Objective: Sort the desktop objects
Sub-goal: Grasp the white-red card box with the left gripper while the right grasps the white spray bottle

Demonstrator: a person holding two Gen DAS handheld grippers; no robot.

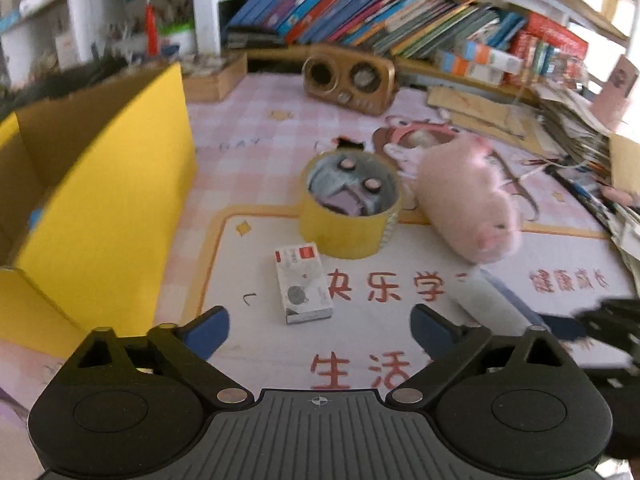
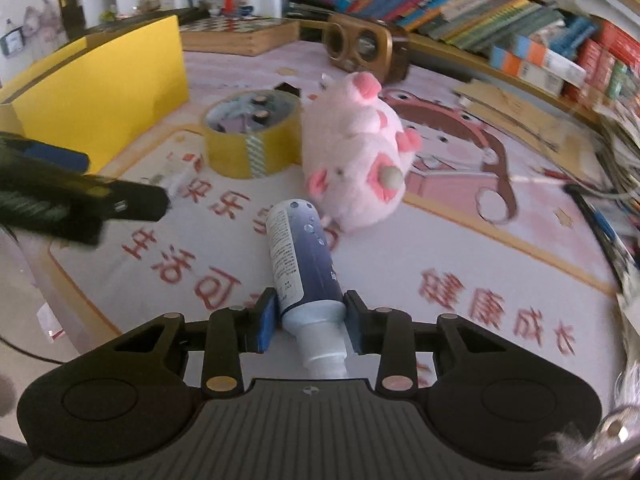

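Note:
My right gripper [image 2: 310,322] is shut on a blue and white tube [image 2: 302,264] near its cap end; the tube also shows in the left wrist view [image 1: 486,298]. My left gripper [image 1: 320,330] is open and empty above the mat, just short of a small white box [image 1: 303,282]. A yellow tape roll [image 1: 350,208] stands beyond the box, with small items inside it; the roll also shows in the right wrist view [image 2: 252,138]. A pink plush pig [image 1: 468,196] lies right of the roll and just beyond the tube [image 2: 356,152].
An open yellow cardboard box [image 1: 108,184] stands at the left [image 2: 100,92]. A brown retro radio [image 1: 348,78] sits at the back. Books line the shelf [image 1: 380,8]. Stacks of paper and cardboard [image 1: 568,128] crowd the right side.

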